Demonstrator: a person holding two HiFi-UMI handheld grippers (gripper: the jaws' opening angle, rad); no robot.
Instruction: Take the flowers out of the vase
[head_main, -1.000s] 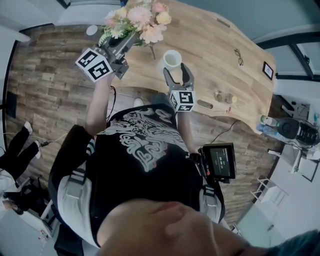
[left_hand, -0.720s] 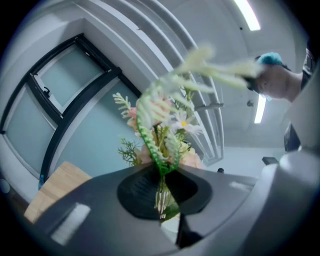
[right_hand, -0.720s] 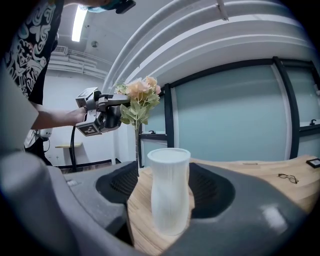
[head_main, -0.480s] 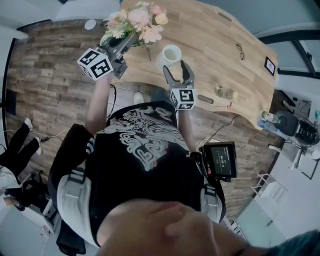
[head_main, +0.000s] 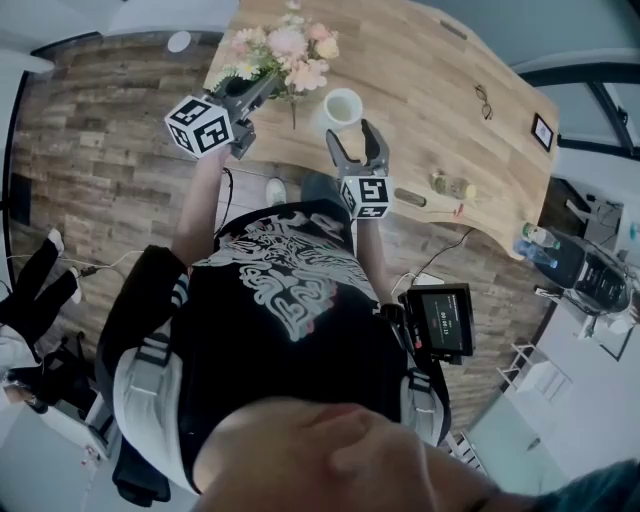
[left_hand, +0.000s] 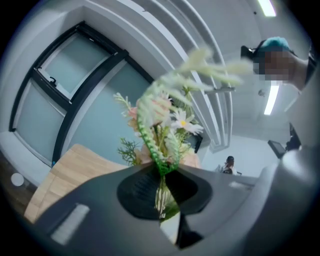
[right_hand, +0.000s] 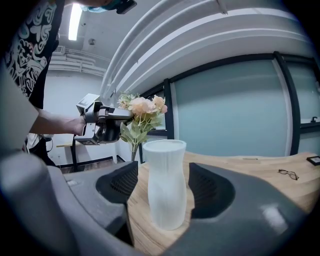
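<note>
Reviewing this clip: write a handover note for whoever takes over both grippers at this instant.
Left gripper: jaws shut on the stems of the bunch of pink, white and yellow flowers, held clear of the vase, to its left in the head view.
Right gripper: jaws open on either side of the white ribbed vase, not pressing it.
The vase stands upright and empty on the light wooden table.
Done: flowers are out of the vase.
Left: probably lay the bunch on the table, release it, and draw the right gripper back.

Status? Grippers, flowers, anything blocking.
Left gripper shut on flowers, at the stems. Right gripper open at vase, not gripping. The flowers are out, held left of vase. Nothing blocking.
</note>
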